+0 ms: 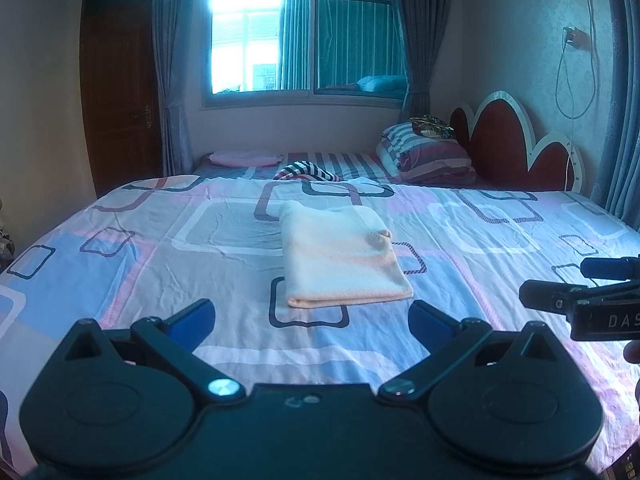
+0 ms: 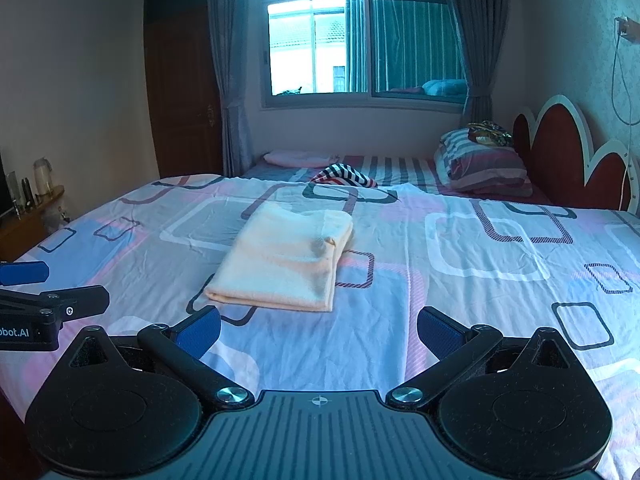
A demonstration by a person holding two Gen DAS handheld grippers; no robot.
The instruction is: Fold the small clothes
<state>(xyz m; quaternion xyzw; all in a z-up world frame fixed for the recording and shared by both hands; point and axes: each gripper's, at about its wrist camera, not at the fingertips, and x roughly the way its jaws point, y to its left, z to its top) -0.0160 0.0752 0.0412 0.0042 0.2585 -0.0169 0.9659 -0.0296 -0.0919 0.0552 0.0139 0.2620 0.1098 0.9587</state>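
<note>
A cream-coloured small garment (image 1: pixel 342 260) lies folded into a neat rectangle on the patterned bedsheet (image 1: pixel 120 248), with a small brown mark near its right edge. In the right wrist view the same folded garment (image 2: pixel 286 260) sits left of centre. My left gripper (image 1: pixel 312 320) hovers open just short of the garment's near edge, nothing between its blue pads. My right gripper (image 2: pixel 319 330) is open too, held back and to the right of the garment. Each gripper shows at the side of the other's view: the right gripper (image 1: pixel 560 286) and the left gripper (image 2: pixel 52 284).
A striped cloth (image 1: pixel 306 171) lies crumpled at the far edge of the sheet. Behind it are a pink pillow (image 1: pixel 244 158), stacked striped pillows (image 1: pixel 424 152) and a red headboard (image 1: pixel 504 136). A wooden door (image 1: pixel 120 100) and window (image 1: pixel 304 40) are beyond; a side shelf (image 2: pixel 28 216) stands left.
</note>
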